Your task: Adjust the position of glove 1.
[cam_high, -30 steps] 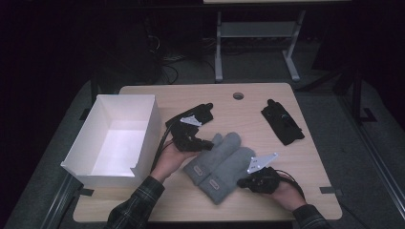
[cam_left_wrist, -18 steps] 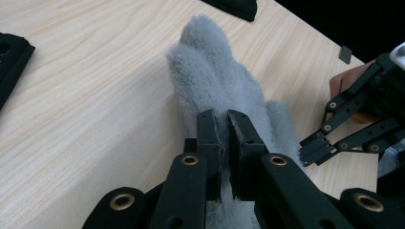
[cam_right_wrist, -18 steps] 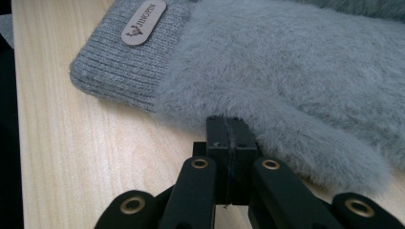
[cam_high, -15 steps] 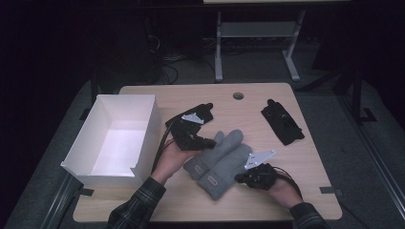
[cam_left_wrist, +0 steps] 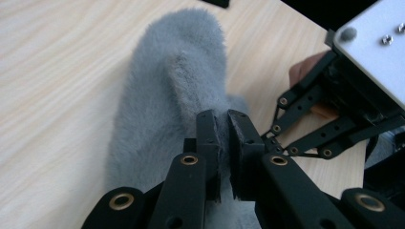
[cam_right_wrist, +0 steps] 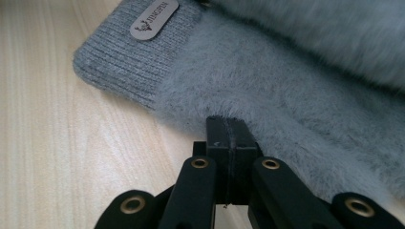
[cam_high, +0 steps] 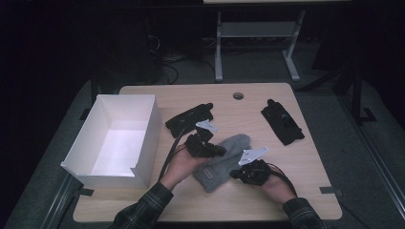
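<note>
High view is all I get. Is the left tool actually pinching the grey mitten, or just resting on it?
Observer: Pinching. In the left gripper view the left tool is shut on a raised fold of fur on the grey mitten.
Operator: Right tool?
Observer: The right tool is shut, with its tips at the furry edge near the ribbed cuff. I can't tell whether any fur is caught between them.
Operator: Any marking on that cuff?
Observer: A small grey label with a logo and lettering that I can't read reliably.
</note>
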Motion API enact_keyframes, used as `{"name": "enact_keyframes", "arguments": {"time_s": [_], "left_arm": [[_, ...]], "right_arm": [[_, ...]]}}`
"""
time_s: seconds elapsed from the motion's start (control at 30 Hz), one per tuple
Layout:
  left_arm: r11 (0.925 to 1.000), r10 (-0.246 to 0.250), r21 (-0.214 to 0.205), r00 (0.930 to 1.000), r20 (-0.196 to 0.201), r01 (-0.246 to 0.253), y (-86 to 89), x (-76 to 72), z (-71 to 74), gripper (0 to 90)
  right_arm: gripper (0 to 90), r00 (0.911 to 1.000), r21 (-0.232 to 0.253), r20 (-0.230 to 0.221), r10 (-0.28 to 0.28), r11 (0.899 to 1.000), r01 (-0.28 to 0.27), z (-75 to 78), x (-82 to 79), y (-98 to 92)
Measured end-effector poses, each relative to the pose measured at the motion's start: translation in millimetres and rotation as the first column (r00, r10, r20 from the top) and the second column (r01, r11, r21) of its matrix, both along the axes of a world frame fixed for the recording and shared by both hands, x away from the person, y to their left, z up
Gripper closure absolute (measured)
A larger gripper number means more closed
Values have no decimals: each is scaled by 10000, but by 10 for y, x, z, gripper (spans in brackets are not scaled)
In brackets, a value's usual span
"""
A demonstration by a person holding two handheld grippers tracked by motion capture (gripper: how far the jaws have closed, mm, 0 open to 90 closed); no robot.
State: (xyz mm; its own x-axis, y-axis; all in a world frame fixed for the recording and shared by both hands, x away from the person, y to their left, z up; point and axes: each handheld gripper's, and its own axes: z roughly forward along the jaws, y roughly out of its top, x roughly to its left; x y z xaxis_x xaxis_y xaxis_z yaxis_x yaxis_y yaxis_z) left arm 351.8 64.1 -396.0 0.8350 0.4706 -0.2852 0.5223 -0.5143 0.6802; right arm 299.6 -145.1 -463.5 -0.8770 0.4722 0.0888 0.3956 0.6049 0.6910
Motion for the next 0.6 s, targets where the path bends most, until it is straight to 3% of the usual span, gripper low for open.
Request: {"name": "enact_keyframes", "arguments": {"time_s": [0.13,0.43,0.53,0.6], "left_arm": [[9998,-159,91,9999,4,159,-91,-48,-30,838],[9995,-44,-311,9999,-95,41,-224,-61,-19,834],[9988,-132,-468,9998,-167,124,-232,-61,-32,781],[9979,-226,-616,9995,-203,213,-218,-61,-20,669]], "right_arm": [[900,10000,19,3,-98,10000,98,-5,8,-17],[900,9998,46,47,-206,9998,206,-9,12,-45],[900,9998,78,74,-204,9998,204,-3,4,-62],[900,9998,218,86,-193,9996,191,11,-2,-91]]}}
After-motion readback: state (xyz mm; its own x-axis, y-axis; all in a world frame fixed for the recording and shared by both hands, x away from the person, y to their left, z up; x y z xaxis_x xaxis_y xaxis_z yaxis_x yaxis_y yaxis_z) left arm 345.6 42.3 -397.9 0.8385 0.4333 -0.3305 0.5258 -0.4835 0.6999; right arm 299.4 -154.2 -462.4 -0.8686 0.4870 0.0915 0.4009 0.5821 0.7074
